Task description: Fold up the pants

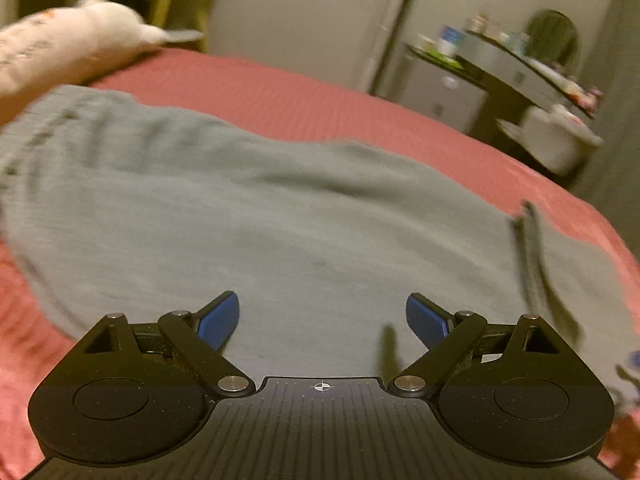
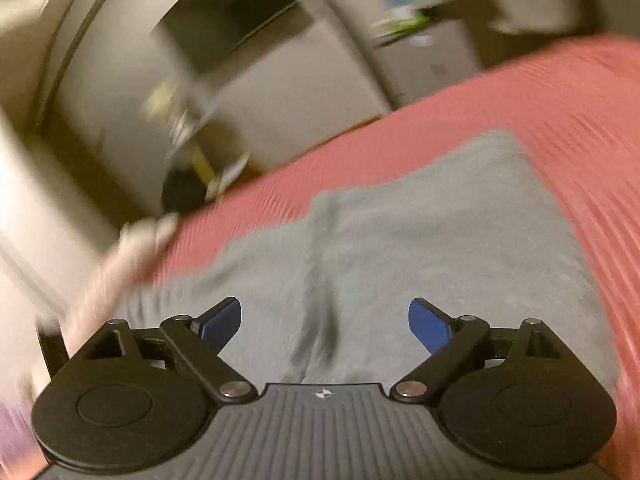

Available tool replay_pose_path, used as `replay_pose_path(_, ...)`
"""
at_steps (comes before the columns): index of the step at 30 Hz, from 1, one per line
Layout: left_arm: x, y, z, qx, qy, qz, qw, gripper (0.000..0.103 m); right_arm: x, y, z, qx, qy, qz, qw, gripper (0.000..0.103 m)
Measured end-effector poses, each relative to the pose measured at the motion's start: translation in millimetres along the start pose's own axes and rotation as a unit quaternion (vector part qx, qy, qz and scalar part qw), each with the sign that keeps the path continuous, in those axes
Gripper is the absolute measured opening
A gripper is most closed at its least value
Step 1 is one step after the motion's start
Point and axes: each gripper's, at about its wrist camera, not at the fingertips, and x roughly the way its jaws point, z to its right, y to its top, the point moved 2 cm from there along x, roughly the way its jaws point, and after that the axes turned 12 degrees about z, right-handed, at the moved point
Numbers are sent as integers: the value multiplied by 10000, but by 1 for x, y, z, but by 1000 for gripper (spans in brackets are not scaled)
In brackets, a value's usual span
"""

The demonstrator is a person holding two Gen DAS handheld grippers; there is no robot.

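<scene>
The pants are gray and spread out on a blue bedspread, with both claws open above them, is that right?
Not quite. The bedspread is red-pink, not blue; both wrist views show it. The rest holds: the gray pants lie spread on it, and the left claw and right claw are open above them.

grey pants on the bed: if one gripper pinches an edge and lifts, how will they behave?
Probably floppy: the grey pants lie limp with soft creases on the red bedspread, so a lifted edge would likely drape and drag the rest. Likely light for their size, since the knit looks thin. The drawstring lies loose and may dangle or snag.
</scene>
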Motion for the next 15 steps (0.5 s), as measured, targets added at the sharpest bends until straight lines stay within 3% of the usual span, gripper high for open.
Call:
replay_pose_path(3, 6, -4, 25, -76, -553, -313, 9980, 93, 10, -23, 35, 214, -890, -268, 9954, 85)
replay_pose_path(6, 13, -5, 53, -47, -941, -449, 9945, 93, -6, -18, 50, 925, -619, 240, 9935, 85)
replay_pose_path(9, 27, -9, 84, -73, -1274, -650, 9897, 92, -15, -22, 65, 1324, -458, 361, 9895, 85)
replay_pose_path(12, 48, -17, 109, -434, -1675, -1093, 9788, 90, -22, -24, 73, 1713, -247, 476, 9838, 85)
replay_pose_path(15, 69, -27, 127, -595, -1740, -1484, 9717, 90, -17, -28, 81, 2189, 11, 622, 9737, 85)
